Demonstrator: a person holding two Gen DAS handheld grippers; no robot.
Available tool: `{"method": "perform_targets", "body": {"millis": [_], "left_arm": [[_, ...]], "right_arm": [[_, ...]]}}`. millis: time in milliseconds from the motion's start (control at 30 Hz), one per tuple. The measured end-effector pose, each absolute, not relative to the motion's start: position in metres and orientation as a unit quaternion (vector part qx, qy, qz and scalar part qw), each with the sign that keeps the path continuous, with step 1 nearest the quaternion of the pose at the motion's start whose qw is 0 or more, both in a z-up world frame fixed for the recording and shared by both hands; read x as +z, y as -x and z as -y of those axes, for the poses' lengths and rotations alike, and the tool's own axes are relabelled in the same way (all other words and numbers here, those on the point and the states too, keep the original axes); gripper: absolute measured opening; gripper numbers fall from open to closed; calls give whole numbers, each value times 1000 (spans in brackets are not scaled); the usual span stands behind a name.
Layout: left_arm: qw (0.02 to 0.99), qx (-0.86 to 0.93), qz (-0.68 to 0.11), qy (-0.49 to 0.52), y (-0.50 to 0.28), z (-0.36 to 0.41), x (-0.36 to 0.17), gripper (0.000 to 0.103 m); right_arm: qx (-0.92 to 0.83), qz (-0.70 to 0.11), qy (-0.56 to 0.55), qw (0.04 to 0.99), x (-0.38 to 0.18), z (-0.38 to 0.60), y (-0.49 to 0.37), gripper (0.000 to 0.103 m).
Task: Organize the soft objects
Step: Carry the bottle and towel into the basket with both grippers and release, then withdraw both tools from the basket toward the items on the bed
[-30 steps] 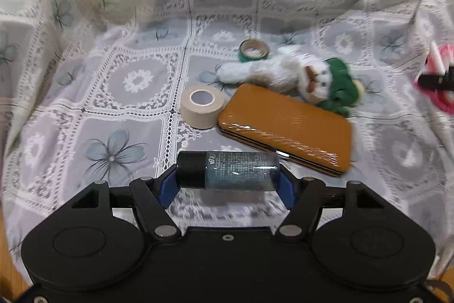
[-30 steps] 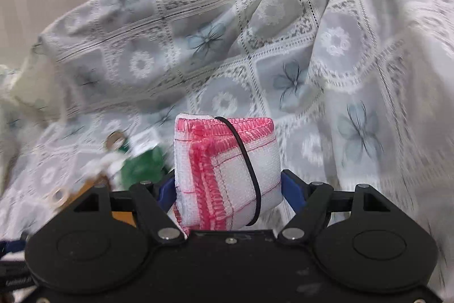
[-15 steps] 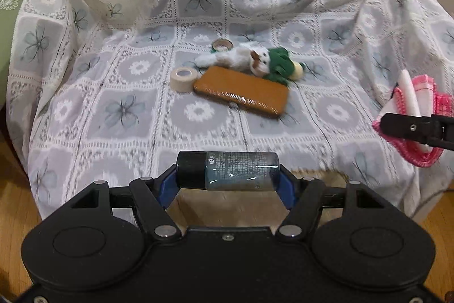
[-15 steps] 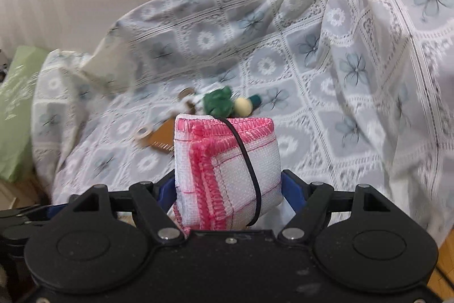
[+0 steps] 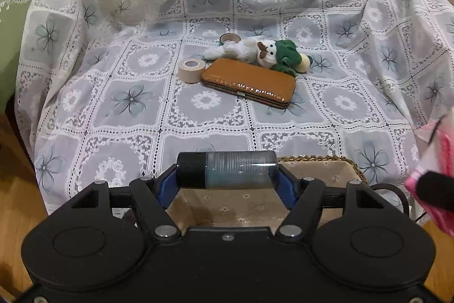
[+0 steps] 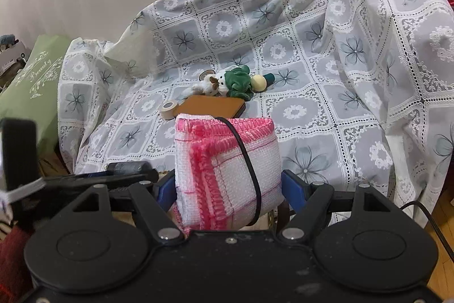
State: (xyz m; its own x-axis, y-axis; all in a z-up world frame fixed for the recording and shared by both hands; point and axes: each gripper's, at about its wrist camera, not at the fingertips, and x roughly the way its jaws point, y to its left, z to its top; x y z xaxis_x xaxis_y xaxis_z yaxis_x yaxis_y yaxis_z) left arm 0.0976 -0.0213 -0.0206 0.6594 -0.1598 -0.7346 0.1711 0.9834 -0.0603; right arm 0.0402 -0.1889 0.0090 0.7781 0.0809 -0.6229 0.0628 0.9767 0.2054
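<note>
My left gripper (image 5: 225,173) is shut on a small blue-grey bottle (image 5: 227,169) with a black cap, held crosswise above a beige fabric-lined basket (image 5: 320,169). In the right wrist view my right gripper (image 6: 228,183) is shut on a folded pink-and-white cloth (image 6: 227,161) bound by a black band; that cloth (image 5: 437,161) also shows at the right edge of the left wrist view. On the lace-covered seat lie a white plush toy in green (image 5: 269,54) (image 6: 227,83), a brown case (image 5: 249,83) (image 6: 212,107) and two tape rolls (image 5: 191,70).
A floral lace sheet (image 5: 127,104) drapes the seat and its back. A green cushion (image 6: 31,93) stands at the left. Wooden floor (image 5: 11,189) shows below the sheet's front edge. A black cable (image 6: 431,220) runs at the lower right.
Both grippers have drawn back from the seat, so the toy, case and tape look smaller and farther. The basket has come into view under my left gripper. Both grips are unchanged.
</note>
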Motion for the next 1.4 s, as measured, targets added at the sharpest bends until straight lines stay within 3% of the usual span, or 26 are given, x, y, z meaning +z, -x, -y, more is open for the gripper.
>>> {"method": "perform_targets", "body": {"millis": [400,867,1400], "left_arm": [[910,-76,-407,-1,-78,11,-26,78],[905,-60,-421,23,-49,-3,-29,78],[907,-61,-417,21,-45,-2,-26,79]], "right_arm": [[22,-354,-78,932,0,166,-40,76],[31,-378,-57,924,-12,156,-36,86],[9,-384,-73,921,-13,163,-39,86]]}}
